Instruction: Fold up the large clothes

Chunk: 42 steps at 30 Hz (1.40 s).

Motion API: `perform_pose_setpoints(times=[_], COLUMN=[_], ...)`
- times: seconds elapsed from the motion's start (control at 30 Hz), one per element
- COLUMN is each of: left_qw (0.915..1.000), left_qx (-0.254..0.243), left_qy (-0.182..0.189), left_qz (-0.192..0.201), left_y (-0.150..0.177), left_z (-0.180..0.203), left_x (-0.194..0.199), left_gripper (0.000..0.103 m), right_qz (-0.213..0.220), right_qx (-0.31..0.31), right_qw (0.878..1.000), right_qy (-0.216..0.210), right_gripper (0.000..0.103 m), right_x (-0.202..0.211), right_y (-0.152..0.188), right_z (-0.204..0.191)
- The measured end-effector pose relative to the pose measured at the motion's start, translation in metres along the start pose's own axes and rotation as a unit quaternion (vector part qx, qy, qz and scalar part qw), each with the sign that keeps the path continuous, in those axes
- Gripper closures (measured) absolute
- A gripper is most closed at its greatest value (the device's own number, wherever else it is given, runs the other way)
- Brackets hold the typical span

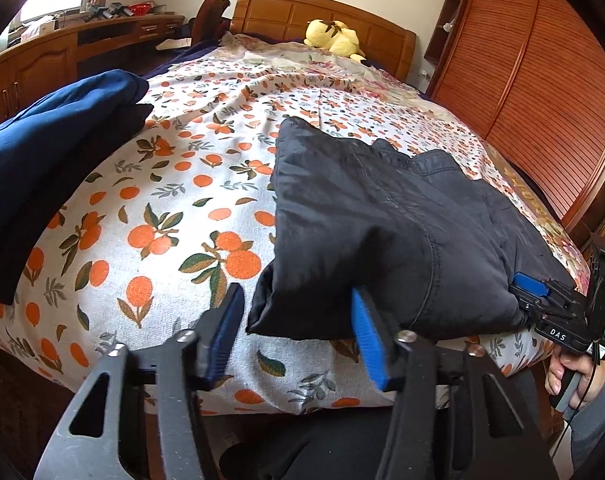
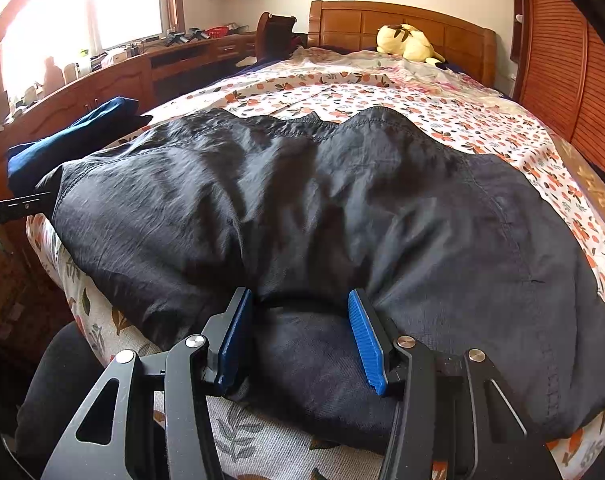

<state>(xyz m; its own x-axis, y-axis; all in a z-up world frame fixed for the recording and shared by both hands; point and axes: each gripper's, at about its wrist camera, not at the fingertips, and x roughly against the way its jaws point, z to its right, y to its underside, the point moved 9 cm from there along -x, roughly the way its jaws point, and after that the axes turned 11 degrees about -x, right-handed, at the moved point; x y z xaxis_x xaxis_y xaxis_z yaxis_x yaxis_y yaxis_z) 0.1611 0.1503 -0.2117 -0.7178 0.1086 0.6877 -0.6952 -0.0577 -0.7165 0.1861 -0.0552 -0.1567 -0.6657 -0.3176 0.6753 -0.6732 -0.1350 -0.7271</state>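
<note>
Black, slightly shiny fabric: the dark garment (image 2: 302,208) lies spread on the bed (image 1: 174,208), near its foot edge. The right tool (image 2: 302,336) is clenched on a bunched hem fold. The left tool (image 1: 298,332), jaws parted, straddles the corner at five o'clock; it should bite deep before lifting evenly.

Garment (image 2: 342,208): black. Sheet (image 1: 190,208): white, orange fruit and green leaf print. Folded cloth (image 1: 50,148): navy; plush (image 1: 336,38): pale yellow; claw pads (image 2: 364,340): blue.
</note>
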Motion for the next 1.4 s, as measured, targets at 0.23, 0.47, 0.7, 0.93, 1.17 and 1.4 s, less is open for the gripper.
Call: perform_pose_setpoints(times=[0.23, 0.47, 0.7, 0.93, 1.17, 1.4], left_qw=[0.9995, 0.9958, 0.9836, 0.9620, 0.9369, 0.9358], left_qx=[-0.029, -0.067, -0.132, -0.223, -0.280, -0.295], left_qy=[0.004, 0.032, 0.089, 0.137, 0.207, 0.194], left_qz=[0.006, 0.053, 0.086, 0.078, 0.032, 0.006], left_y=[-0.014, -0.074, -0.147, -0.183, -0.147, -0.116], left_z=[0.013, 0.056, 0.155, 0.302, 0.423, 0.436], left_x=[0.009, 0.036, 0.046, 0.011, -0.034, -0.052], left_gripper=[0.093, 0.096, 0.097, 0.097, 0.097, 0.097], right_qz=[0.002, -0.009, 0.027, 0.084, 0.082, 0.076], right_qx=[-0.002, -0.018, -0.067, -0.095, -0.102, -0.094], right_qw=[1.000, 0.999, 0.997, 0.991, 0.985, 0.985], right_qy=[-0.004, -0.027, -0.040, 0.037, 0.115, 0.121], right_gripper=[0.052, 0.052, 0.052, 0.052, 0.052, 0.052], right_x=[0.000, 0.004, 0.052, 0.127, 0.174, 0.187], right_y=[0.000, -0.004, -0.025, -0.024, 0.000, 0.011], right_z=[0.000, 0.004, 0.056, 0.167, 0.246, 0.239])
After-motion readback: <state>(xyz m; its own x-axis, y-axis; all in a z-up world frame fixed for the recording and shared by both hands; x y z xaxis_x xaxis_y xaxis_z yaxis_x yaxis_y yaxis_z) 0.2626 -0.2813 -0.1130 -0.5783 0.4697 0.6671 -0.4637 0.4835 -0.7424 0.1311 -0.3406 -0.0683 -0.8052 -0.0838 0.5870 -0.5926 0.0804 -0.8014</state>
